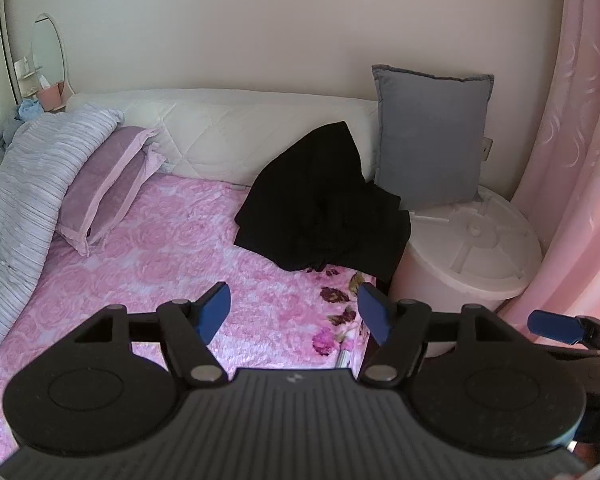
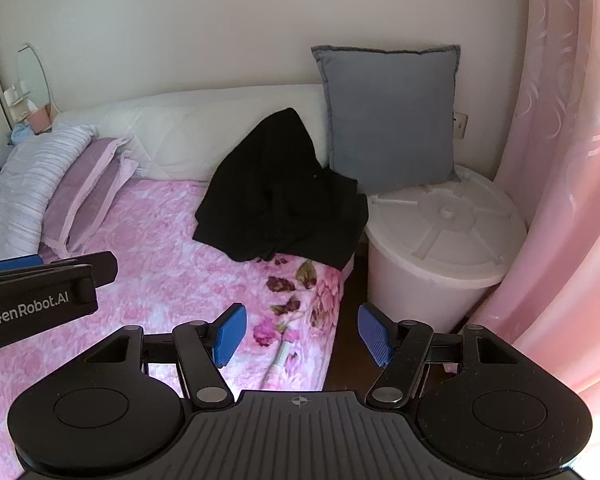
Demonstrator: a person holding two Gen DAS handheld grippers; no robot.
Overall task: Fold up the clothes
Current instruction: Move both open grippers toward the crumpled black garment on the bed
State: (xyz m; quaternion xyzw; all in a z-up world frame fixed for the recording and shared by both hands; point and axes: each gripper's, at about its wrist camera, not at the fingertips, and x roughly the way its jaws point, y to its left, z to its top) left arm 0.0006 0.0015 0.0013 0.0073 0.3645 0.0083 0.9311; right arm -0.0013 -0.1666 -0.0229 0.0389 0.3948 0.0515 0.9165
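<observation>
The bed [image 1: 172, 240] with its pink rose cover fills both views; the black garment [image 2: 280, 204] lies rumpled at its far corner, leaning on the white headboard [image 1: 236, 136] and just beside the white bin [image 2: 440, 248]. Left gripper [image 1: 294, 312] and right gripper [image 2: 302, 334] hang above the near edge, fingers spread, holding nothing. Risk: dark folds hide the seams, so a pinch may catch several layers and drag the heap off the edge

The only words I can read are "GenRobot.AI", printed in white on the black body of the left hand-held gripper [image 2: 40, 280], which sits just left of the right hand-held gripper [image 2: 302, 334]. A small crosshair mark sits on the right one's ribbed body, behind its fingers.
</observation>
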